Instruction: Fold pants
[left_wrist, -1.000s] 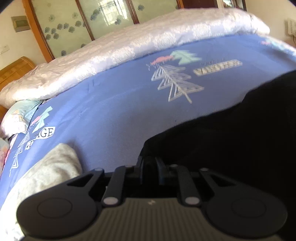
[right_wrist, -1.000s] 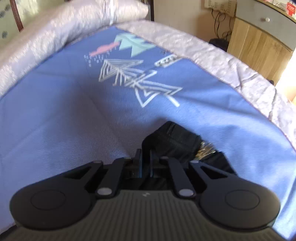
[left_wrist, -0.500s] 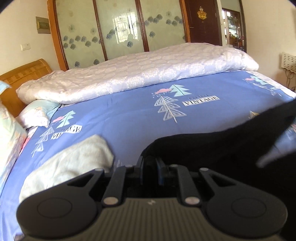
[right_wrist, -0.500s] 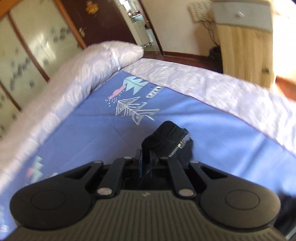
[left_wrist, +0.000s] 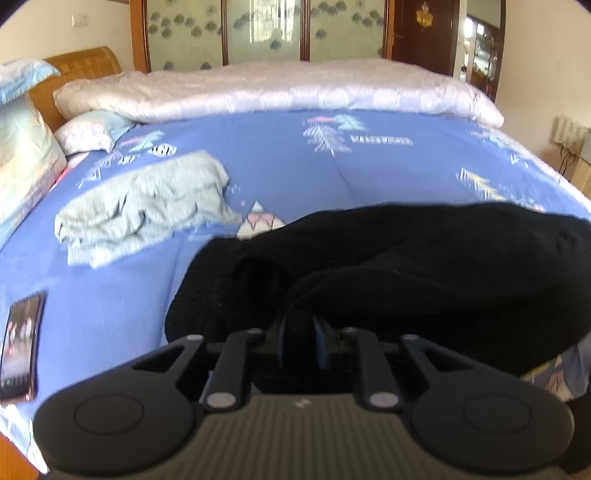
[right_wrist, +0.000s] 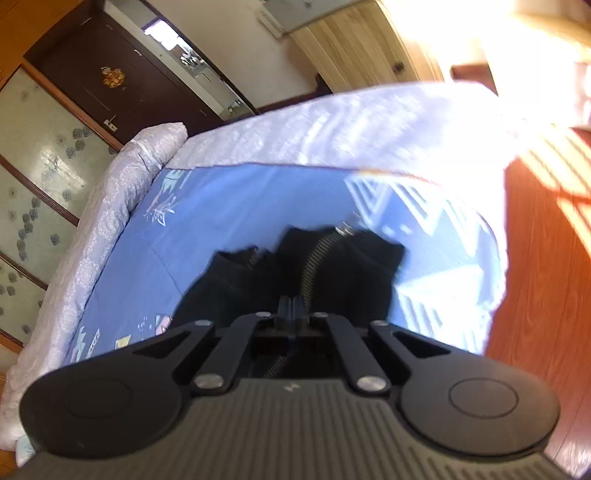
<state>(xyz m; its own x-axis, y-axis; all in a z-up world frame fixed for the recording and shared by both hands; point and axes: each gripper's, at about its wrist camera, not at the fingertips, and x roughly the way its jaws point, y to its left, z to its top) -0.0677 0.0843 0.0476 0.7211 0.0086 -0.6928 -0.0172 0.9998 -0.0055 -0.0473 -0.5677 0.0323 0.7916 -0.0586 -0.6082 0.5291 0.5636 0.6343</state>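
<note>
Both hands have swung fast across the bed in the last second: my left view went from a close look at the blue cover to the whole bed with headboard and wardrobe doors, and my right view has rolled hard, so the floor now sits on its right side. The black pants came along with both grippers, so I read this as carrying one end over for a fold, not yet laid down. Left gripper: jaws have just been opening a little, black cloth sits between them, and they look to be pinching it, though the dark fabric hides the contact. Right gripper: jaws pressed nearly together on a thin bit of the pants, right beside the zipper. The pants hang bunched over the near part of the bed, stretched between the two grips, partly resting on the cover. Left view only: a crumpled grey garment well left of the pants, a phone near the bed's left edge, pillows. Right view only: the zipper and waist end, the white quilt at the bed edge, the sunlit floor and a wooden cabinet. If the left jaws loosen more, I risk dropping that end mid-fold.
</note>
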